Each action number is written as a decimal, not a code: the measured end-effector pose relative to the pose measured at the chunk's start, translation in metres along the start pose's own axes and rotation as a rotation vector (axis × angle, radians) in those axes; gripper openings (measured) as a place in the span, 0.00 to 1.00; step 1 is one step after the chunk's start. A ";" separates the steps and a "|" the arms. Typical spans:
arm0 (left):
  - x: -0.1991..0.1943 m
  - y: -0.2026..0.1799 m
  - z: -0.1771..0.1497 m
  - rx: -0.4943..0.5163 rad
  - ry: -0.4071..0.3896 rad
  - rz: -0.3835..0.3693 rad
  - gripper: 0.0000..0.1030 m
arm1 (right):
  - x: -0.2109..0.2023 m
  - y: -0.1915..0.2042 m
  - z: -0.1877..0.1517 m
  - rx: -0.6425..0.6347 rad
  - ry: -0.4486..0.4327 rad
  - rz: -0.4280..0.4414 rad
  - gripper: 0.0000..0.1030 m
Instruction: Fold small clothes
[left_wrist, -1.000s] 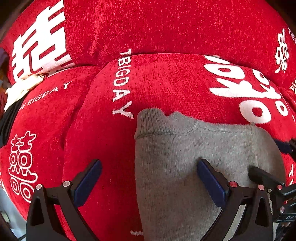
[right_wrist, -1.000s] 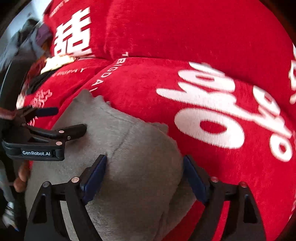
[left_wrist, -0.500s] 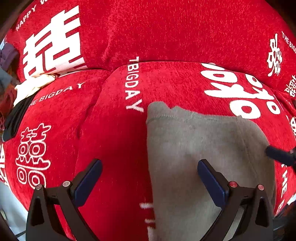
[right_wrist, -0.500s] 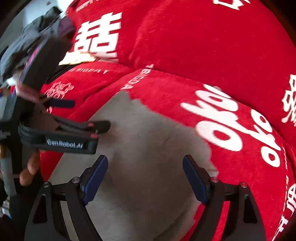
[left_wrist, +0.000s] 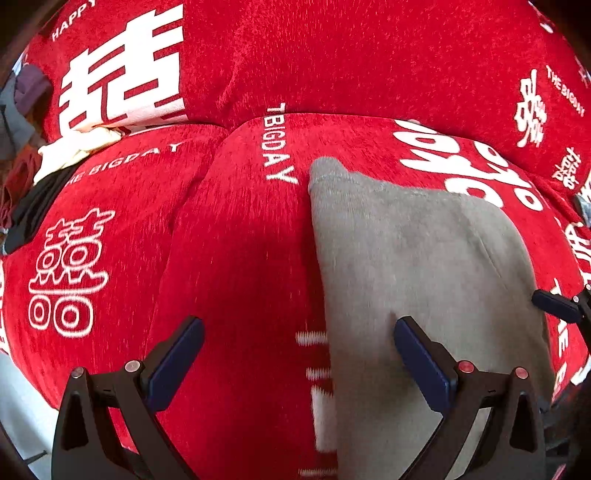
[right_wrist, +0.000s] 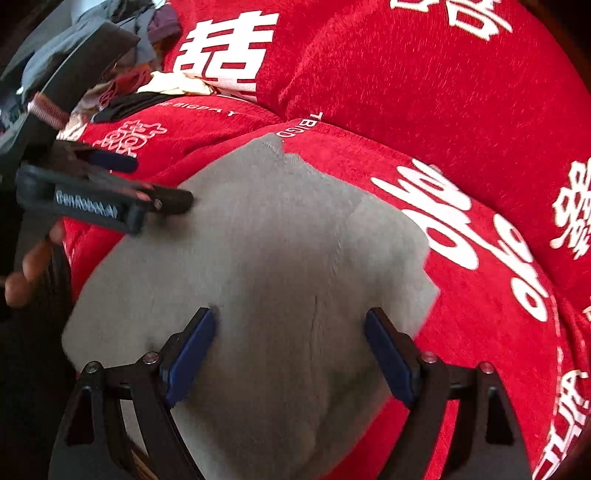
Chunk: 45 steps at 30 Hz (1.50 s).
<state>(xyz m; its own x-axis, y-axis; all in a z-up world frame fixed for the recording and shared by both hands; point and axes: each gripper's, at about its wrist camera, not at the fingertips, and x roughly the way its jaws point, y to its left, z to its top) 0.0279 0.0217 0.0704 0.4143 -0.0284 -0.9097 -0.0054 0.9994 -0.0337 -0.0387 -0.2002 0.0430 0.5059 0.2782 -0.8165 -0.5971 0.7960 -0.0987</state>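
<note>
Nearest me, the right gripper (right_wrist: 290, 354) hung over the grey garment (right_wrist: 258, 258) with its jaws spread wide, gripping nothing. The left gripper (left_wrist: 297, 363) was likewise wide apart, straddling the garment's left edge. The piece lay flat on the red sofa cover (left_wrist: 229, 258). I judged a neat fold wanted both near corners pinched evenly and carried to the far hem. Its near edge was cut off; the clothes pile (right_wrist: 122, 85) beyond stayed a blur.
</note>
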 end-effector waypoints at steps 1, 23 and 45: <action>-0.003 0.001 -0.003 -0.001 0.000 -0.006 1.00 | -0.004 -0.001 -0.005 0.010 0.003 0.000 0.83; -0.029 -0.019 -0.071 0.152 0.047 -0.042 1.00 | -0.034 0.056 -0.060 -0.185 0.022 -0.054 0.83; -0.009 -0.007 -0.007 -0.142 0.120 -0.065 1.00 | -0.014 -0.018 -0.006 0.288 0.072 -0.140 0.84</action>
<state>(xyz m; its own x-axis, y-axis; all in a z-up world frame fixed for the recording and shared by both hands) 0.0175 0.0143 0.0762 0.3061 -0.1034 -0.9464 -0.1140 0.9829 -0.1443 -0.0388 -0.2215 0.0525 0.5191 0.1242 -0.8456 -0.3184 0.9463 -0.0565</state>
